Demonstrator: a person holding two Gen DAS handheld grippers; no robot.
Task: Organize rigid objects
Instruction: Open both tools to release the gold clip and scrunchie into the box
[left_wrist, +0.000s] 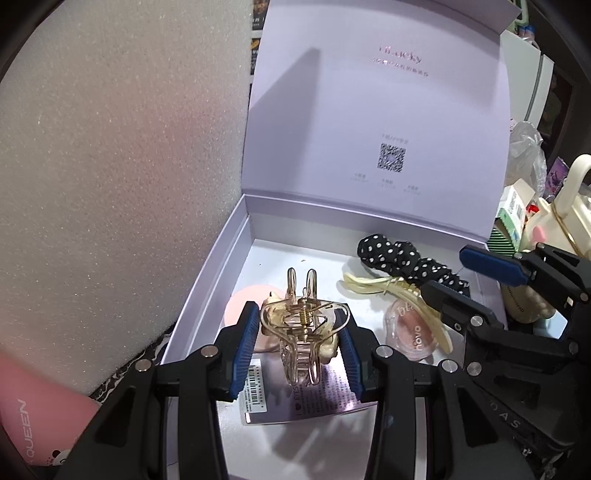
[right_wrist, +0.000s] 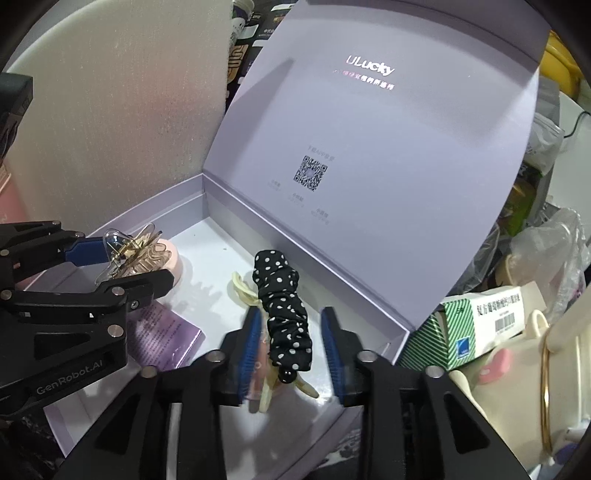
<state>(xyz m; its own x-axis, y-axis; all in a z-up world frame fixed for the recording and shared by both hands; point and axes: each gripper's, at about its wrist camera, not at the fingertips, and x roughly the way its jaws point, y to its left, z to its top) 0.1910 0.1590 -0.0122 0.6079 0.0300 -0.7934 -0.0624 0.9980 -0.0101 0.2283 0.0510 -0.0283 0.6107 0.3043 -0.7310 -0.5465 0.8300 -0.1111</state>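
Translucent amber claw clip pinched between pads of left gripper, above lavender box floor. Right gripper spread, straddling polka-dot scrunchie atop cream hair clip. Pink round case beneath claw clip.

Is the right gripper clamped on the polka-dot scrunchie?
No: the right gripper is open, its pads clear of the polka-dot scrunchie on both sides.
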